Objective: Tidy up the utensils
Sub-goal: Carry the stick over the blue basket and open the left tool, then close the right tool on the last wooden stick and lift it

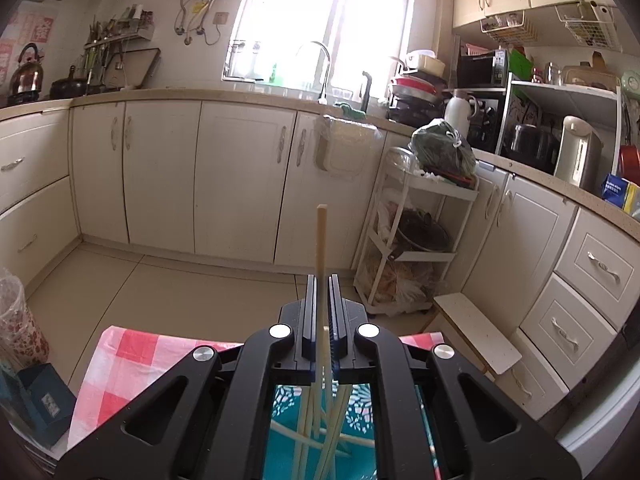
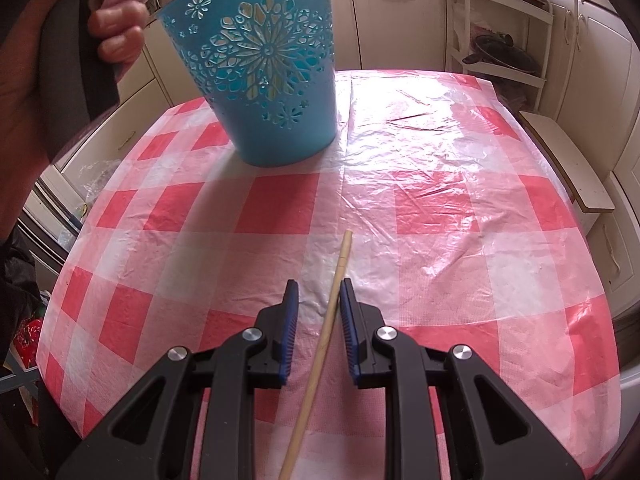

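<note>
My left gripper [image 1: 321, 280] is shut on a pale chopstick [image 1: 321, 248] that stands upright between its jaws, directly above a teal cut-out holder [image 1: 360, 412] with several chopsticks inside. In the right wrist view the same teal holder [image 2: 264, 76] stands at the far left of the table. My right gripper [image 2: 318, 286] is open, its jaws either side of a single chopstick [image 2: 326, 328] lying on the red-and-white checked tablecloth [image 2: 440, 220]. I cannot tell whether the pads touch it.
The person's hand [image 2: 116, 28] shows beside the holder. Kitchen cabinets [image 1: 160, 168], a white trolley rack [image 1: 412, 240] and a low step [image 1: 476, 332] lie beyond the table. A blue box [image 1: 44, 404] sits at the table's left.
</note>
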`<state>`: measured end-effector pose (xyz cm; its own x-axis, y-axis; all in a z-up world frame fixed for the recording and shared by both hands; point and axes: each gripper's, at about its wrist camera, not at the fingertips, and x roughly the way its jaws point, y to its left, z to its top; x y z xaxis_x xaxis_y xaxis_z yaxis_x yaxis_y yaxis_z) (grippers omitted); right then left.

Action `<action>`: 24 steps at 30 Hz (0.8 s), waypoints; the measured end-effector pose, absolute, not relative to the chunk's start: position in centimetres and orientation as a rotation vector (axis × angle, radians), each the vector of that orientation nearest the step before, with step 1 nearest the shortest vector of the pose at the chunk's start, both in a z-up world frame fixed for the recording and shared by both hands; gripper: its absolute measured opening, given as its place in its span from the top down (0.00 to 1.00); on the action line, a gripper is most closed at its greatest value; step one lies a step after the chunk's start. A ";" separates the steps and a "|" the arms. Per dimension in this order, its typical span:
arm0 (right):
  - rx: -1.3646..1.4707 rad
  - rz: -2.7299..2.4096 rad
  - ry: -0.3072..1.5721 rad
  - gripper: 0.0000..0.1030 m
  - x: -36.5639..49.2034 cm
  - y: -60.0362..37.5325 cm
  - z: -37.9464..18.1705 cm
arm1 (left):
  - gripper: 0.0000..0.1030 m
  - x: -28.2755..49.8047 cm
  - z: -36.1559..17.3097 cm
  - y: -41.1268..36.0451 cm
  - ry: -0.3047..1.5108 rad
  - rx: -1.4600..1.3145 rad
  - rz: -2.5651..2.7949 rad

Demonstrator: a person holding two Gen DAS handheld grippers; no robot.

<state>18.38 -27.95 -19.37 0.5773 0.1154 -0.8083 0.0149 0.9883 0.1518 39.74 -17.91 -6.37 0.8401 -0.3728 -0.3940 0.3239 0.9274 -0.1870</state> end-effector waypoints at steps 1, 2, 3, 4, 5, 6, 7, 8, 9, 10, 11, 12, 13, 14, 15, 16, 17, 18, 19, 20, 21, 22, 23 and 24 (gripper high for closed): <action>0.149 0.062 0.955 0.78 18.4 -28.0 -19.4 | 0.93 39.4 -6.6 -17.6 0.446 -0.107 -0.368; 0.150 0.063 0.955 0.78 18.4 -28.0 -19.4 | 0.89 38.9 -6.6 -17.2 0.452 -0.102 -0.366; 0.151 0.064 0.955 0.77 18.4 -28.0 -19.4 | 0.77 38.4 -6.7 -16.7 0.458 -0.098 -0.364; 0.153 0.067 0.955 0.77 18.4 -28.0 -19.4 | 0.61 37.7 -6.6 -16.2 0.458 -0.094 -0.354; 0.156 0.071 0.955 0.75 18.4 -28.0 -19.4 | 0.53 36.9 -6.6 -15.4 0.449 -0.090 -0.337; 0.159 0.075 0.956 0.75 18.4 -28.1 -19.3 | 0.43 35.9 -6.5 -14.5 0.436 -0.091 -0.313; 0.162 0.078 0.957 0.75 18.4 -28.1 -19.3 | 0.37 35.0 -6.6 -13.6 0.432 -0.092 -0.297; 0.169 0.080 0.959 0.75 18.4 -28.2 -19.3 | 0.34 34.1 -6.8 -12.6 0.438 -0.094 -0.285; 0.178 0.082 0.960 0.75 18.3 -28.4 -19.3 | 0.29 33.3 -7.2 -11.6 0.443 -0.097 -0.270; 0.185 0.084 0.963 0.75 18.3 -28.5 -19.3 | 0.23 32.3 -7.8 -10.5 0.451 -0.103 -0.247; 0.188 0.086 0.965 0.75 18.2 -28.6 -19.2 | 0.20 31.6 -8.6 -9.6 0.467 -0.105 -0.224; 0.186 0.087 0.966 0.75 18.1 -28.7 -19.2 | 0.17 30.9 -9.7 -8.5 0.496 -0.109 -0.200; 0.179 0.089 0.967 0.74 18.0 -28.6 -19.2 | 0.16 30.3 -10.9 -7.7 0.528 -0.116 -0.185; 0.168 0.090 0.968 0.73 17.9 -28.5 -19.2 | 0.16 29.8 -12.3 -6.9 0.563 -0.123 -0.174; 0.154 0.087 0.967 0.73 17.7 -28.3 -19.2 | 0.16 29.5 -13.6 -6.1 0.597 -0.128 -0.157; 0.137 0.083 0.967 0.73 17.6 -28.1 -19.2 | 0.16 29.1 -14.9 -5.4 0.631 -0.137 -0.136; 0.117 0.078 0.967 0.72 17.5 -27.9 -19.2 | 0.16 28.8 -16.1 -4.6 0.661 -0.156 -0.122; 0.105 0.075 0.970 0.72 17.5 -27.7 -19.2 | 0.16 28.6 -17.1 -3.9 0.684 -0.177 -0.118; 0.107 0.082 0.977 0.68 17.4 -27.7 -19.1 | 0.16 28.3 -17.9 -3.4 0.702 -0.193 -0.112; 0.125 0.093 0.984 0.67 17.3 -27.8 -19.1 | 0.16 28.1 -18.5 -3.0 0.715 -0.206 -0.108; 0.148 0.094 0.987 0.67 17.2 -28.1 -19.1 | 0.16 28.0 -19.1 -2.8 0.727 -0.218 -0.109; 0.161 0.095 0.986 0.67 17.0 -28.3 -19.1 | 0.16 27.9 -19.7 -2.6 0.738 -0.226 -0.111; 0.159 0.095 0.986 0.68 17.0 -28.3 -19.1 | 0.16 27.9 -20.2 -2.6 0.750 -0.230 -0.112; 0.144 0.084 0.986 0.69 17.0 -28.1 -19.1 | 0.16 27.9 -20.8 -2.7 0.764 -0.233 -0.112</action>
<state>16.99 -28.09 -19.08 0.5502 0.1362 -0.8239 -0.0054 0.9872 0.1596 27.93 -2.65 -20.80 0.7178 -0.1848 -0.6713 0.0164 0.9684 -0.2490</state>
